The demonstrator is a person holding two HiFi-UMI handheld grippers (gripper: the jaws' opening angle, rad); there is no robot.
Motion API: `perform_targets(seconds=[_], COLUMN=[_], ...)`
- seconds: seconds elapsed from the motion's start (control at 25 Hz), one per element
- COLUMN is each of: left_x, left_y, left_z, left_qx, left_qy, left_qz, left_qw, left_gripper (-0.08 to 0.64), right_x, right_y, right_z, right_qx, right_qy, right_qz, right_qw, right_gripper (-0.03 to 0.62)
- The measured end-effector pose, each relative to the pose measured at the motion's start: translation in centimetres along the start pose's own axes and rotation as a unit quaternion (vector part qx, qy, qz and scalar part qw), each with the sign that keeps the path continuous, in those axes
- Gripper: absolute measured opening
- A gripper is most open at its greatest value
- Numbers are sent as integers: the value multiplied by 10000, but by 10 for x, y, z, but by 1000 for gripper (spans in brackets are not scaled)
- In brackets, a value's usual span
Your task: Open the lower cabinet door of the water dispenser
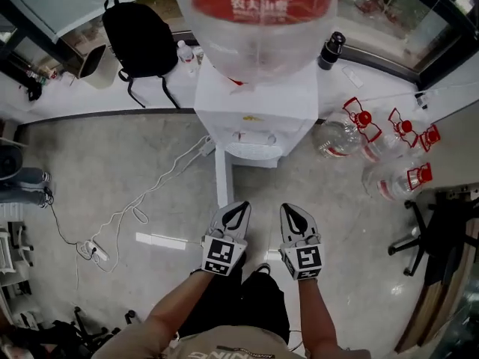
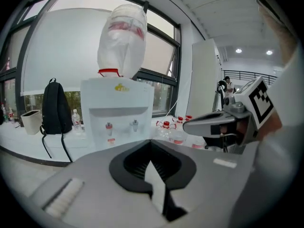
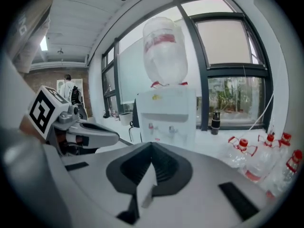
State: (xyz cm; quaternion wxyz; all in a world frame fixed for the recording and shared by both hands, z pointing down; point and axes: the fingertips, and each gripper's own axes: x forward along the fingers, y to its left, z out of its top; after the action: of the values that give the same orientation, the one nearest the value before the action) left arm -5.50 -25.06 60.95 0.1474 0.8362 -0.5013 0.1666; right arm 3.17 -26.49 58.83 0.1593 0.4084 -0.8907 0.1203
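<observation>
The white water dispenser stands ahead of me with a big upturned bottle on top. A thin white panel juts from its lower left front toward me; it looks like the lower cabinet door swung out, seen edge-on. My left gripper and right gripper hang side by side in front of the dispenser, apart from it, both shut and empty. The left gripper view shows the dispenser's taps over shut jaws. In the right gripper view the dispenser likewise stands beyond shut jaws.
A black backpack and a white bin sit on the ledge at the left. Several clear water jugs lie on the floor at the right, near an office chair. A cable and power strip trail across the left floor.
</observation>
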Motion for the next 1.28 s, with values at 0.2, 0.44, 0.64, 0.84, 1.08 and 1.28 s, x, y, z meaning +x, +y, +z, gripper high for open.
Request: perform_targets(seconds=[0.2,0.44,0.64,0.84,1.08,1.28], left_x=[-51,-99,-112,-112,-115,-110], left_y=[11,17,14,15,30,49], left_z=[70,162,223,278,334,359], left_qx=[-46,-93,-508,-470,351,407], left_qy=[-16,-316,-514,-678,-964,-1059], left_qz=[178,374,199,51,-119,-182], left_qw=[9998,9988,9972,9966,9947,9934], left_gripper=[8,8,8,8,8,8], right_x=[-33,-55,-77,-90,-82,-73], right_y=[23,38,33,20,10,2], right_z=[79,163,227,273,321,350], right_qx=[-95,-243,-242,-137,-134,-302], right_qy=[-13,-177,-373,-658,-1017,-1215], right_qz=[58,201,13,-226,-479,-649], right_qw=[9999,9993,9990,9975,9936,9900], right_gripper=[11,11,11,11,11,11])
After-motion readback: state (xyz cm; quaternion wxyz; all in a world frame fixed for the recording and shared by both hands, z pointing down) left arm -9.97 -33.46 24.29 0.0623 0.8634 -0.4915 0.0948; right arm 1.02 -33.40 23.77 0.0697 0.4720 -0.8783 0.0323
